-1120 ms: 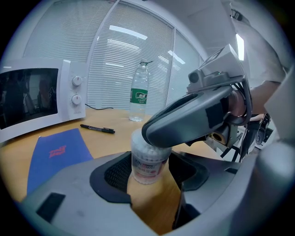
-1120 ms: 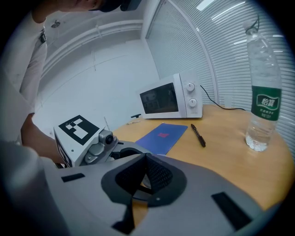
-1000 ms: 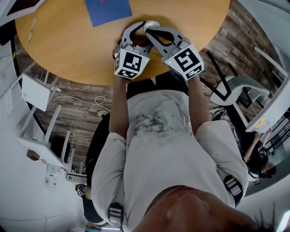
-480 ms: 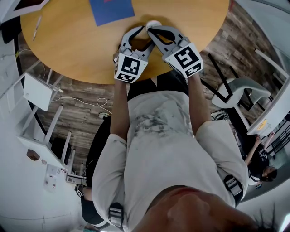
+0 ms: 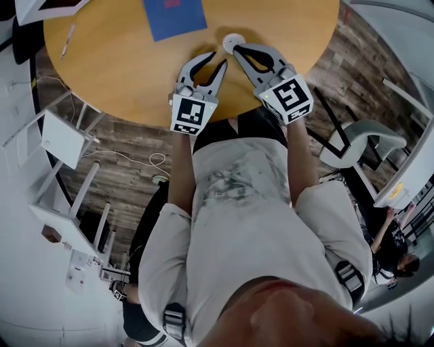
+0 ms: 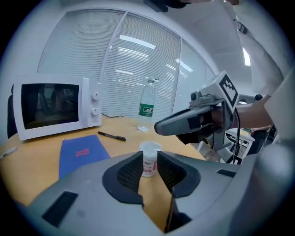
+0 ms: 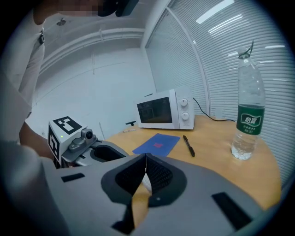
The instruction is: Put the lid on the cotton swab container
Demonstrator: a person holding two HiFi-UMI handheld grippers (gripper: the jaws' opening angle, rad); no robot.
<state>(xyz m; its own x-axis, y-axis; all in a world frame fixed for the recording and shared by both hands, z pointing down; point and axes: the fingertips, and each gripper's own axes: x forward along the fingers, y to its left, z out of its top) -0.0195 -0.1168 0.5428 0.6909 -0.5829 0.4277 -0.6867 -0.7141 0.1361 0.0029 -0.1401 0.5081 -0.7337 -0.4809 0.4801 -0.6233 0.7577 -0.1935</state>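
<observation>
The cotton swab container (image 5: pixel 234 41) is a small white tub that stands upright on the round wooden table (image 5: pixel 135 101), with its lid on top. My left gripper (image 5: pixel 218 58) hangs just short of it on the near side. Its jaws have just been closing, and they stay open with nothing between them. In the left gripper view the container (image 6: pixel 150 148) shows through the gap of that gripper (image 6: pixel 149 159), farther off on the table. My right gripper (image 5: pixel 235 49) is shut, with its tips at the container's near edge. In its own view its pads (image 7: pixel 145 159) meet.
A blue booklet (image 5: pixel 175 17) lies beyond the container, with a black pen (image 6: pixel 112 136) past it. A white microwave (image 6: pixel 50 108) and a water bottle (image 7: pixel 249 117) stand at the table's far side. A chair (image 5: pixel 359 135) stands off the table to the right.
My left gripper has pulled back from the container toward the person, and its jaws have narrowed. The right gripper has stayed at the container.
</observation>
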